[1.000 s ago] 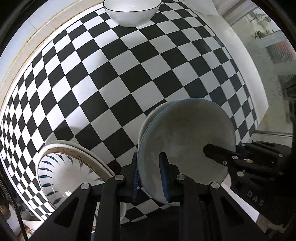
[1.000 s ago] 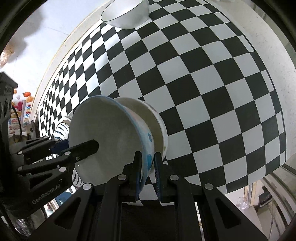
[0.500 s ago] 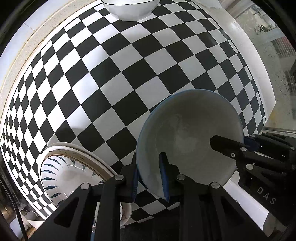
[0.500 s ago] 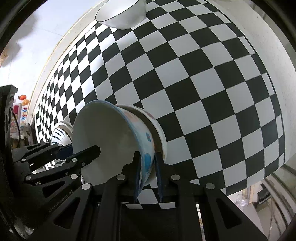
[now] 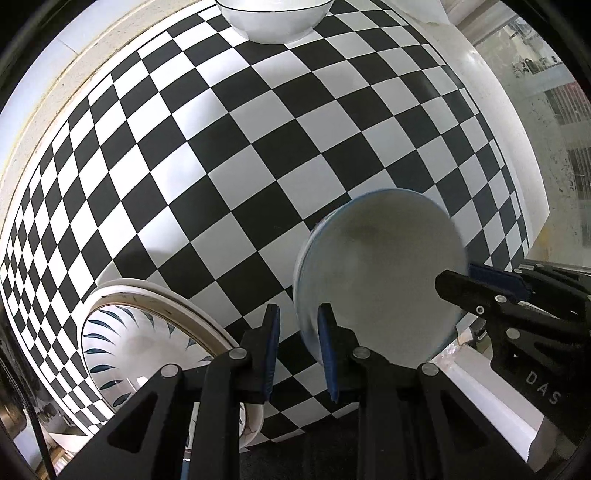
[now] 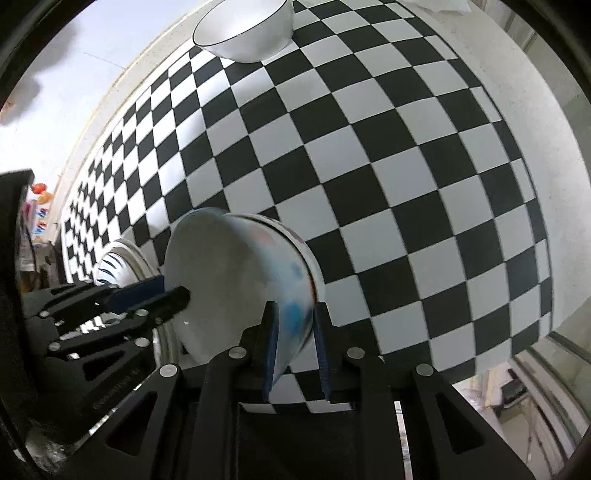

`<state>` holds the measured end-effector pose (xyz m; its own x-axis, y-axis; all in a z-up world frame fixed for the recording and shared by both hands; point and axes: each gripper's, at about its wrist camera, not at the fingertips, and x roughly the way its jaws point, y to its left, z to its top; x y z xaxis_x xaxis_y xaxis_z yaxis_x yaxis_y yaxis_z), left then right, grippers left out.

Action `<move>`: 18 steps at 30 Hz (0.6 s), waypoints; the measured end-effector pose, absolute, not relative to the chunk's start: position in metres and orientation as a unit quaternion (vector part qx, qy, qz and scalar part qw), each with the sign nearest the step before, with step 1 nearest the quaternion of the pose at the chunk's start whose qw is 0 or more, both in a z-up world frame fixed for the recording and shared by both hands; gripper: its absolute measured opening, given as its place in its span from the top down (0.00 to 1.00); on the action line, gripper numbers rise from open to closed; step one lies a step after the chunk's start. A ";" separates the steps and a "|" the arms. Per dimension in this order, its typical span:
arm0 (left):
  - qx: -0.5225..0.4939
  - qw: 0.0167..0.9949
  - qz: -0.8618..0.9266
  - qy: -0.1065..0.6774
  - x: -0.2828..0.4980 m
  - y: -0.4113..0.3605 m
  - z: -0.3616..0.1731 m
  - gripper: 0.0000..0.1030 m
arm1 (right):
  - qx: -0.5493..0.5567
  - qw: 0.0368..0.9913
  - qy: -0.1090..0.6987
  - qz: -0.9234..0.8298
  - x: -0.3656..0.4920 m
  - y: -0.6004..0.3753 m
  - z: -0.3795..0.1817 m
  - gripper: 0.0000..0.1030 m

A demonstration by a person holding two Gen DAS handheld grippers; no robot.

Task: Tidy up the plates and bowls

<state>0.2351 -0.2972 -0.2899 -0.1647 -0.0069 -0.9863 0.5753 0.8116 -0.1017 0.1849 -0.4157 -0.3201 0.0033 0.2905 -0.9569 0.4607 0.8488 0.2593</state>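
A white bowl with blue rim and colored print (image 5: pixel 380 280) (image 6: pixel 236 280) sits nested in a second bowl (image 6: pixel 314 266) on the checkered cloth. My left gripper (image 5: pixel 297 354) is open, its fingers astride the bowl's near rim without pressing it. My right gripper (image 6: pixel 295 350) is also open, its fingers spread either side of the opposite rim. Each gripper shows in the other's view, the right one (image 5: pixel 491 291) and the left one (image 6: pixel 147 295). The bowl is motion-blurred.
A plate with dark blue leaf marks (image 5: pixel 147 343) (image 6: pixel 118 262) lies at the cloth's near left. A large white bowl with a dark rim (image 5: pixel 273 18) (image 6: pixel 247 29) stands at the far edge. The white counter edge (image 5: pixel 495 147) runs on the right.
Both grippers have opened and let go of the printed bowl's rim. The bowl has dropped from tilted to seated in the bowl under it.
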 end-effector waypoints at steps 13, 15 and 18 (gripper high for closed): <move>0.196 0.621 -0.238 0.720 0.228 -0.302 -0.281 0.82 | 0.255 0.653 0.710 -0.060 0.187 -0.414 -0.322 0.79; 0.193 0.621 -0.239 0.721 0.228 -0.301 -0.275 0.82 | 0.256 0.654 0.709 -0.059 0.188 -0.414 -0.321 0.78; 0.178 0.628 -0.241 0.718 0.229 -0.299 -0.259 0.81 | 0.256 0.658 0.706 -0.059 0.188 -0.418 -0.313 0.79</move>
